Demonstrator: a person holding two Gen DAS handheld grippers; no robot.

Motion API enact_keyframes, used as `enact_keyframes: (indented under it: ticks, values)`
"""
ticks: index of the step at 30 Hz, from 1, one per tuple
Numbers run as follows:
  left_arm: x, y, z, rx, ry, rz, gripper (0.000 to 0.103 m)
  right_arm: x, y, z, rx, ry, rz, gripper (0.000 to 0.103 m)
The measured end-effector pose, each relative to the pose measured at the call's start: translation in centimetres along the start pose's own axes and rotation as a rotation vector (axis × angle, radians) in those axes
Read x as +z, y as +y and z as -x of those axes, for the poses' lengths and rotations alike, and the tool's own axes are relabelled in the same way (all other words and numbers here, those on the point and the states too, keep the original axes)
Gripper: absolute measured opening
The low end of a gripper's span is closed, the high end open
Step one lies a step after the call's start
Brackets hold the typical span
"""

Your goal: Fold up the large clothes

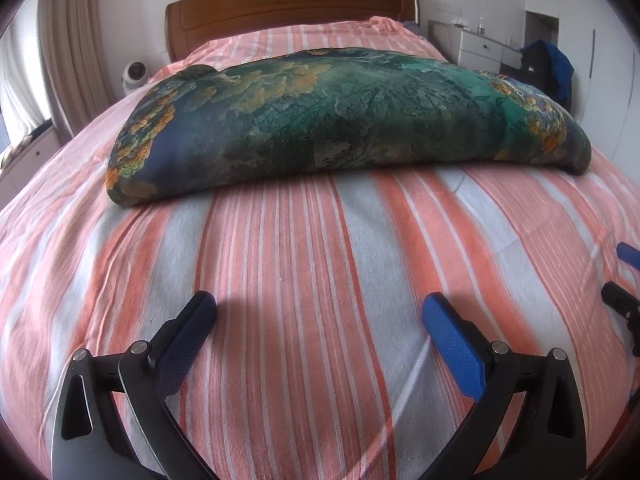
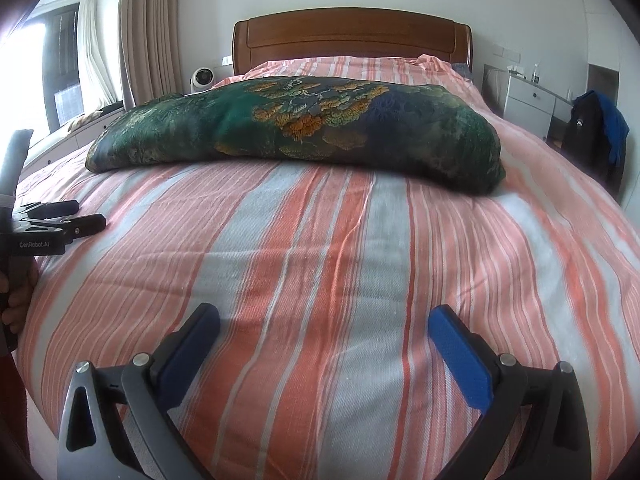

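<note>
A: How do the claws stand?

B: The left gripper point(image 1: 318, 308) is spread wide, blue pads apart, with nothing between them but the striped bedsheet point(image 1: 304, 248) just below. The right gripper point(image 2: 324, 320) is the same: wide apart, empty, low over the sheet.

A: And the garment?

B: The folded garment point(image 1: 304, 120), green and blue with orange patches, lies across the bed well ahead of both claws, between them and the wooden headboard point(image 1: 292, 10). Neither claw touches it.

A: What does one view give that the other lacks?

B: The right wrist view catches the left gripper from its side, off to its left, with a hand point(image 2: 18, 300) on the grip. The left wrist view shows only a sliver of the right gripper point(image 1: 628, 276) at its right edge.
</note>
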State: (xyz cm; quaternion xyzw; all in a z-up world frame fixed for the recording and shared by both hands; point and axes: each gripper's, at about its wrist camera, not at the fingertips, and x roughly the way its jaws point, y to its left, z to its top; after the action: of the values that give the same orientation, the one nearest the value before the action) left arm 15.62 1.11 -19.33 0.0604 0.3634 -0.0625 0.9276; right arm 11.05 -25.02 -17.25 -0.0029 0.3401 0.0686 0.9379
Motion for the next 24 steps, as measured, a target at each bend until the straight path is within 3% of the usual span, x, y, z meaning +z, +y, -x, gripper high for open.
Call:
enact_keyframes:
  ticks: [11,16,19,24]
  values:
    - [0.1,0.1,0.0,0.006,0.011,0.008,0.103,0.0,0.0,0.0,-0.001,0.003,0.001,0.103]
    - [1.7,0.4,1.0,0.021,0.101,0.015,0.102,0.0,0.0,0.0,-0.007,0.008,0.007,0.103]
    - [5.6,0.0,2.2,-0.024,0.050,0.017,0.102,0.0,0.1,0.0,-0.016,0.010,0.013,0.103]
    - [14.5,-2.0,1.2,0.001,-0.023,-0.026,0.102,0.1,0.2,-0.1,-0.016,0.016,0.014,0.103]
